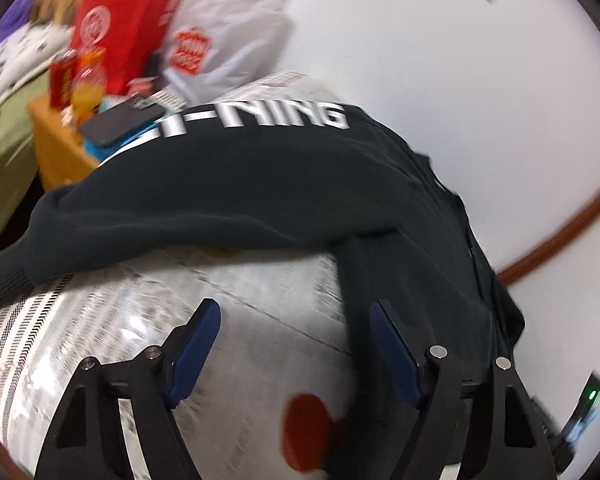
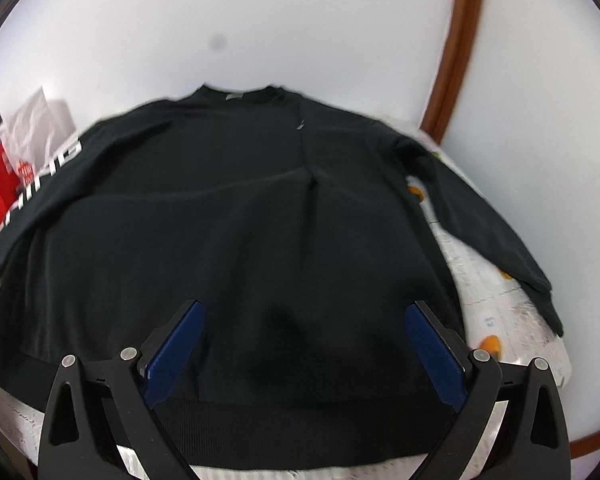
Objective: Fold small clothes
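Both hand-held grippers stand wide apart, blue flat pads gripping nothing: the right hand-held gripper (image 2: 302, 344) hovers over the ribbed hem of a black knit sweatshirt (image 2: 228, 224), the left hand-held gripper (image 1: 294, 344) beside its sleeve with white lettering. It lies flat, sleeves spread, on a silvery patterned counter (image 1: 240, 320). Behind stand a red paper bag (image 1: 120, 28) and a white plastic bag (image 1: 228, 32), contents hidden.
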`<state>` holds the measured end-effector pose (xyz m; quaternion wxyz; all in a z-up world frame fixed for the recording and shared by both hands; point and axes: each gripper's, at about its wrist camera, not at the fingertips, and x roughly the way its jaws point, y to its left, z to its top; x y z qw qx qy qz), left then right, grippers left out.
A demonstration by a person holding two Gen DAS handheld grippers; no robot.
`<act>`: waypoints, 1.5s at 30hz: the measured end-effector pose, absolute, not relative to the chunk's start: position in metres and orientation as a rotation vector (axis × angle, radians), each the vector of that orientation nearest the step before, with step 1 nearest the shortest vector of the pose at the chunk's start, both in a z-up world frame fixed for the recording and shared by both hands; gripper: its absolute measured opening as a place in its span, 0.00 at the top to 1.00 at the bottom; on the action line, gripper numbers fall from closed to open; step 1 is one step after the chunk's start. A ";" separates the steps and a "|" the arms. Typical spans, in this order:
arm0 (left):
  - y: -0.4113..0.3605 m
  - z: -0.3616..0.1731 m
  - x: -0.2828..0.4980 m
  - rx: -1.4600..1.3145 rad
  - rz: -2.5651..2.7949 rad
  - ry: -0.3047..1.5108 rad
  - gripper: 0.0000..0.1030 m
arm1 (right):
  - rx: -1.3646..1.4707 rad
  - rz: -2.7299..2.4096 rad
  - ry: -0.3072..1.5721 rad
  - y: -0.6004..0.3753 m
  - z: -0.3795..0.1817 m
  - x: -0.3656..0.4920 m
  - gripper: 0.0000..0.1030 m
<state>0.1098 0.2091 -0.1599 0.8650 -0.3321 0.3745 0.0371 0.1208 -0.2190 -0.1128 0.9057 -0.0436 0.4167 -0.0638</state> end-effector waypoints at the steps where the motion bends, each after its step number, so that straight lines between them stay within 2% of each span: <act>1: 0.214 -0.163 0.109 -0.716 0.072 0.761 0.34 | -0.091 -0.120 0.874 -0.217 -0.117 0.125 0.04; 7: 0.236 -0.169 0.127 -0.854 0.084 0.686 0.35 | -0.118 -0.112 0.869 -0.209 -0.121 0.139 0.04; 10: 0.250 -0.171 0.137 -0.932 0.136 0.655 0.38 | -0.108 -0.120 0.862 -0.214 -0.116 0.143 0.04; 12: 0.257 -0.172 0.144 -0.954 0.162 0.658 0.49 | -0.098 -0.129 0.865 -0.218 -0.114 0.147 0.04; 13: 0.261 -0.172 0.149 -0.951 0.180 0.665 0.61 | -0.097 -0.134 0.870 -0.221 -0.114 0.150 0.04; 14: 0.264 -0.172 0.153 -0.940 0.205 0.672 0.78 | -0.097 -0.140 0.871 -0.223 -0.113 0.151 0.04; 15: 0.266 -0.171 0.156 -0.919 0.234 0.682 0.87 | -0.098 -0.150 0.867 -0.225 -0.112 0.153 0.04; 16: 0.267 -0.169 0.160 -0.891 0.257 0.688 0.92 | -0.099 -0.154 0.862 -0.228 -0.111 0.155 0.04; 24: 0.232 -0.089 0.195 -0.589 0.281 0.618 0.93 | -0.092 -0.182 0.838 -0.264 -0.102 0.173 0.04; 32: 0.121 -0.011 0.281 -0.331 0.056 0.565 0.93 | -0.089 -0.224 0.756 -0.313 -0.074 0.184 0.04; 39: -0.002 -0.015 0.348 -0.178 -0.150 0.637 0.93 | -0.065 -0.275 0.761 -0.358 -0.087 0.169 0.04; 45: -0.069 -0.065 0.377 -0.089 -0.199 0.783 0.93 | 0.053 -0.335 0.742 -0.398 -0.105 0.142 0.04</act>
